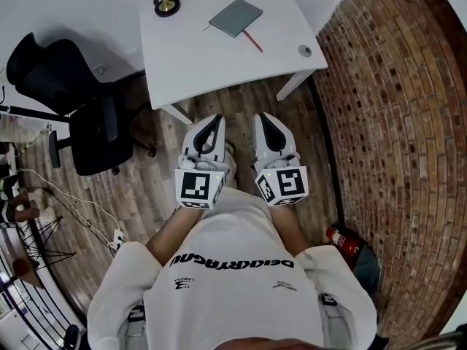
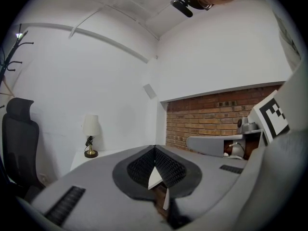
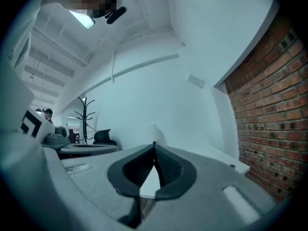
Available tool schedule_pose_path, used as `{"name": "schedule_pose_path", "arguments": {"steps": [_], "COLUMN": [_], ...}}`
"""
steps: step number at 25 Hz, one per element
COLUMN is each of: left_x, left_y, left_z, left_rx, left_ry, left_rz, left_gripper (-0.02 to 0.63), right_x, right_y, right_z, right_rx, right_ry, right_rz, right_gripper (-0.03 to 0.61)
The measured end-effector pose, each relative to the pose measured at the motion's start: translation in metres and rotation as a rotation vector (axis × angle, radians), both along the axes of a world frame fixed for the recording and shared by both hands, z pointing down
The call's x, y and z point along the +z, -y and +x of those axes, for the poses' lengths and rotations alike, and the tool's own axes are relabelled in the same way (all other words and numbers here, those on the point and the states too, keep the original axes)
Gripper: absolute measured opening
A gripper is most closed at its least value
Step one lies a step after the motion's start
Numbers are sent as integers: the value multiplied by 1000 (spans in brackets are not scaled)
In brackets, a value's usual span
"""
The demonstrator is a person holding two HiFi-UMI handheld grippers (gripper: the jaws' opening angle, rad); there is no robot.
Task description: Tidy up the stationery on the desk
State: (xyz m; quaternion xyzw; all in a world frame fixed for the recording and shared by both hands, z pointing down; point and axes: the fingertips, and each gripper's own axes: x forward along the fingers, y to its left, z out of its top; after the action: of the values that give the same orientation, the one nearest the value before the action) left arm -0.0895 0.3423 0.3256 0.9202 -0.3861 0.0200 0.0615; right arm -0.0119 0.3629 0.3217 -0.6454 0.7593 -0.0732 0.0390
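Person stands on the wooden floor (image 1: 146,188) facing a white table (image 1: 197,64), one claw in each hand, held level and side by side in front of the chest. Left claw (image 1: 217,118): jaws together, tips meeting, nothing between them. Right claw (image 1: 263,116): the same, jaws closed tip to tip and empty. Both claws sit short of the table's near edge, over the floor, touching nothing on it. Stationery all lies on the tabletop. A grey notebook (image 1: 236,16) lies flat toward the far side, turned at an angle to the table edges. A red pen (image 1: 252,41) lies just beside the notebook's near corner, slanting toward the right; whether the two touch cannot be told. A small round grey thing (image 1: 305,50) sits near the table's right front corner, well apart from the notebook; too small to identify. A table lamp (image 1: 166,4) with a dark base stands at the far left corner; the left gripper view shows it upright with a pale shade. A black office chair (image 1: 80,108) stands left of the table. A brick wall (image 1: 394,122) runs along the right side, with a red fire extinguisher (image 1: 344,241) at its foot beside the person. The right gripper view shows a coat stand (image 3: 85,114) far off.
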Motion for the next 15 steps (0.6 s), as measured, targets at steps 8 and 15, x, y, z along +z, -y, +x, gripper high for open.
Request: {"name": "schedule_pose_path", "arguments": {"steps": [8, 15], "left_x": [2, -3], "left_y": [100, 202], "left_z": [40, 59], "left_rx": [22, 24], "left_ry": [-13, -14], "left_rz": [-23, -57], "left_gripper": [-2, -2], "right_x": [7, -3], "right_y": [93, 189], "right_z": [39, 56], "right_rx": [27, 32], "right_ry": [-22, -26], "right_rz": [-51, -79], "right_gripper": [-3, -3]}}
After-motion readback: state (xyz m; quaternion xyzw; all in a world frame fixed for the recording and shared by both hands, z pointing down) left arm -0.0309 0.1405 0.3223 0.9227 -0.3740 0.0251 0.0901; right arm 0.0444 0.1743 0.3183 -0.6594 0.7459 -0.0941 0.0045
